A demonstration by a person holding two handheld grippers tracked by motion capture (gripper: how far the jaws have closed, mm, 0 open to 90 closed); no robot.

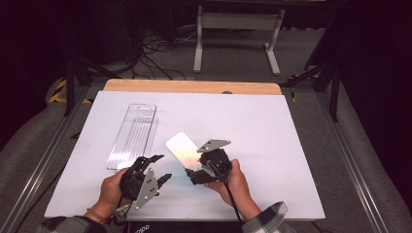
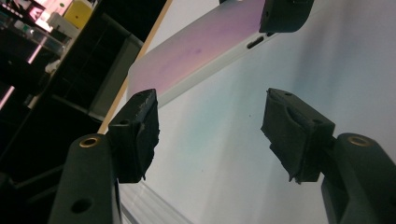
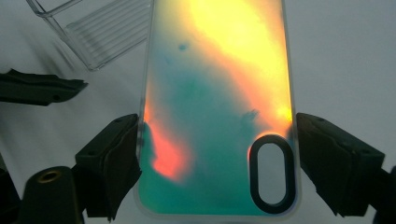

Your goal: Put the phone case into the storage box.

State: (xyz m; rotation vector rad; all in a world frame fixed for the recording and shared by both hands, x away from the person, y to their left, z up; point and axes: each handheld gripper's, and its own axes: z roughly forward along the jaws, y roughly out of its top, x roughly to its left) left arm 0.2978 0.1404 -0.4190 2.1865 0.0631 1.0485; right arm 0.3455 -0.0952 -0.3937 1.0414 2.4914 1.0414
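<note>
An iridescent phone case (image 1: 180, 148) is held tilted just above the white mat, near the table's front middle. My right gripper (image 1: 196, 166) is shut on its lower end. In the right gripper view the case (image 3: 215, 93) glows yellow, orange and teal, and both jaws of the right gripper (image 3: 217, 158) press its long edges beside the oval camera cut-out. My left gripper (image 1: 162, 168) stands open just left of the case, holding nothing. In the left gripper view the left gripper (image 2: 210, 126) has its jaws wide apart, with the case (image 2: 196, 56) beyond them.
A clear plastic package (image 1: 132, 136) lies flat on the white mat (image 1: 252, 126), left of centre; it is also seen as the ribbed clear package (image 3: 98, 32). The table's wooden edge (image 1: 194, 86) runs along the back. A white stand (image 1: 238, 39) and cables (image 1: 155, 48) are on the floor behind.
</note>
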